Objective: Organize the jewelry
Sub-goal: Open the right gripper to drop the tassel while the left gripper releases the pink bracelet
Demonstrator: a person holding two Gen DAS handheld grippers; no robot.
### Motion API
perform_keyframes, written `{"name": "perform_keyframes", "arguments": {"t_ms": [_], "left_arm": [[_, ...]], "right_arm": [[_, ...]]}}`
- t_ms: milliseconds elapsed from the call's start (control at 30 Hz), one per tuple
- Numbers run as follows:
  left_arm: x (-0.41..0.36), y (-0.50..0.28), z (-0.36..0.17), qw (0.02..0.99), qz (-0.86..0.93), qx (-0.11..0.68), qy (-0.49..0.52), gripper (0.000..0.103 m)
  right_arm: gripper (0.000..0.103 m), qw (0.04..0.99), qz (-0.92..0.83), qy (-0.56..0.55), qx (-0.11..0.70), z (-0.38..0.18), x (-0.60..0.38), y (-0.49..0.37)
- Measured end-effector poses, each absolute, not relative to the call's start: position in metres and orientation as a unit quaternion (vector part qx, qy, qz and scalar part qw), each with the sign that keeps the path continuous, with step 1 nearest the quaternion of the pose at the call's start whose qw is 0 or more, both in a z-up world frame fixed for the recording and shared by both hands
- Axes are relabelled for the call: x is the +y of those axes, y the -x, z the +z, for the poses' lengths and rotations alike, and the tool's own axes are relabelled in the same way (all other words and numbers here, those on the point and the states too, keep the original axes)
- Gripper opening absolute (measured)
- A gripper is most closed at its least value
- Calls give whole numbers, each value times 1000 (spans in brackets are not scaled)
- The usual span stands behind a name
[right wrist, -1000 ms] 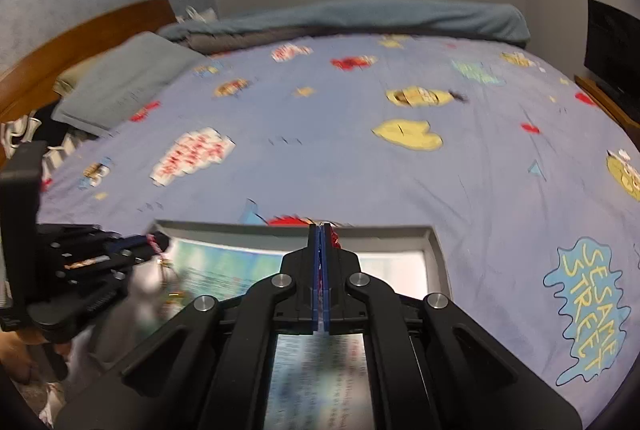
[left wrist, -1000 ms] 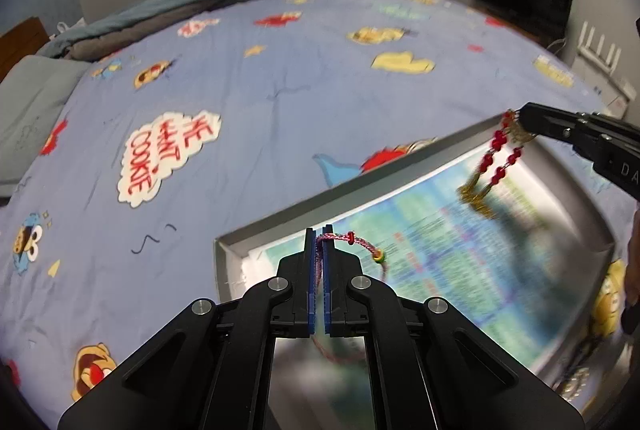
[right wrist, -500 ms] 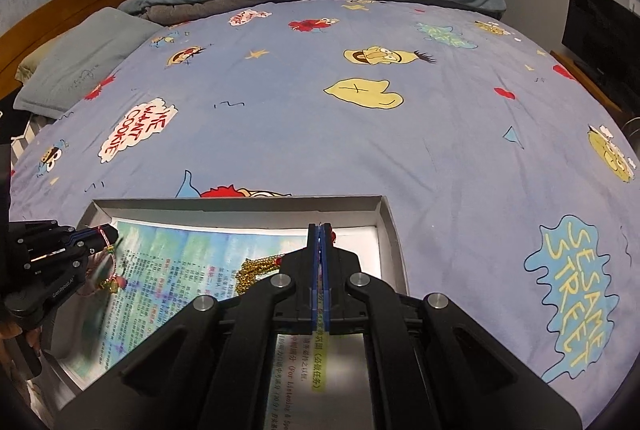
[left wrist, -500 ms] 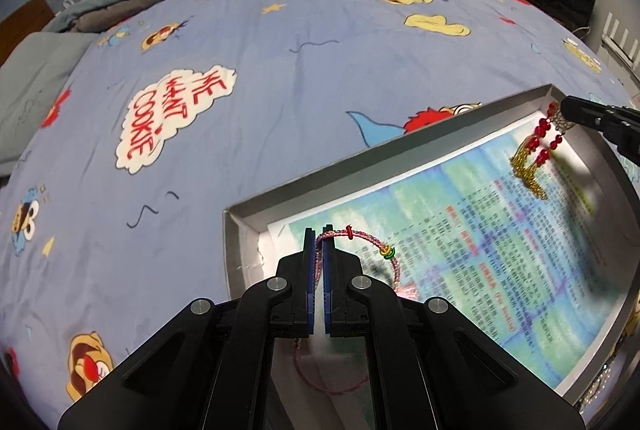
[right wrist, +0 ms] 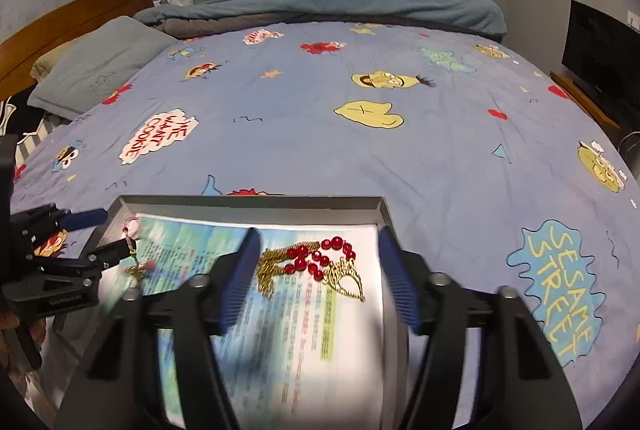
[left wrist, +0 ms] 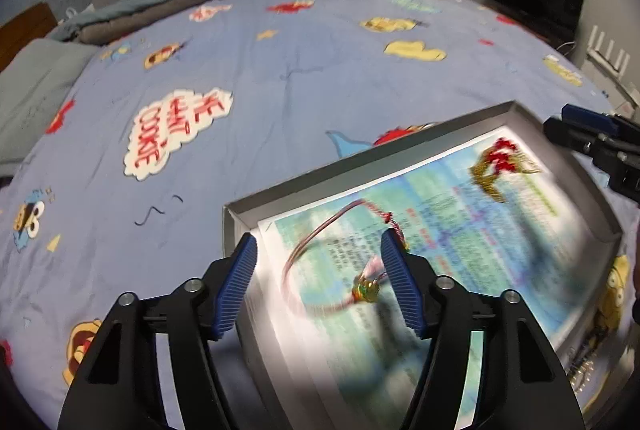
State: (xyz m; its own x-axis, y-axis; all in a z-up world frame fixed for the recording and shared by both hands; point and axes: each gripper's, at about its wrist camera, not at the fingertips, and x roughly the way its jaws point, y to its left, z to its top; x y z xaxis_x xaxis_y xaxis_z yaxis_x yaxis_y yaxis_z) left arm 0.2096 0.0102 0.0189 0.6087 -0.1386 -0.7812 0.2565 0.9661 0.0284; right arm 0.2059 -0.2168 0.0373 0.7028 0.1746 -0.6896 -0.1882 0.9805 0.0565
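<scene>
A red bead necklace (right wrist: 320,262) with gold chain is seen lying on printed paper (right wrist: 304,342) inside a grey tray (right wrist: 248,204), low centre in the right view. A pink cord bracelet (left wrist: 320,270) is blurred on the same paper, low centre in the left view. The right gripper (right wrist: 318,278) and left gripper (left wrist: 320,282) have just been opened; nothing is pinched, each piece lying loose between spread jaws. The tray is set on a cartoon bedsheet (right wrist: 360,150).

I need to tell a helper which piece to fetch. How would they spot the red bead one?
On the bed lies a grey tray lined with printed paper. The red bead jewelry lies near its far right corner, red beads on gold chain, unlike the thin cord bracelet.
</scene>
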Motion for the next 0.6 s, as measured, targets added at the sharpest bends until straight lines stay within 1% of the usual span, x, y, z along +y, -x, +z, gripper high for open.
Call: {"name": "perform_keyframes", "arguments": {"t_ms": [33,67,100,167,200,233,267,300,600], "left_arm": [[11,-207,23,897,-112,423,-66,74],[13,-203,27,900,-112,416,-62,78],[15,-200,29,902,-112,412,-58,78],[20,-196,35,904,-117,410,-42,78],[21,-195,36,904,-115,409,-40,79],[21,-192,39,907,-111,405,-42,83],[22,-189,41,910,-105,399,-46,91],[24,-186,42,912,-101,394,-49,92],[38,-160,55,923,-92,373,-32,93]], "right_arm": [[71,924,98,11,369,39,-218,-202],[75,927,97,12,363,42,-221,-196],[77,928,98,11,358,45,-224,-191],[89,931,100,2,350,51,-231,-182],[93,933,101,-4,345,54,-234,-177],[98,935,101,-8,340,57,-236,-173],[98,937,101,-10,335,60,-238,-168],[98,938,102,-10,333,62,-240,-164],[98,943,101,5,317,75,-244,-130]]}}
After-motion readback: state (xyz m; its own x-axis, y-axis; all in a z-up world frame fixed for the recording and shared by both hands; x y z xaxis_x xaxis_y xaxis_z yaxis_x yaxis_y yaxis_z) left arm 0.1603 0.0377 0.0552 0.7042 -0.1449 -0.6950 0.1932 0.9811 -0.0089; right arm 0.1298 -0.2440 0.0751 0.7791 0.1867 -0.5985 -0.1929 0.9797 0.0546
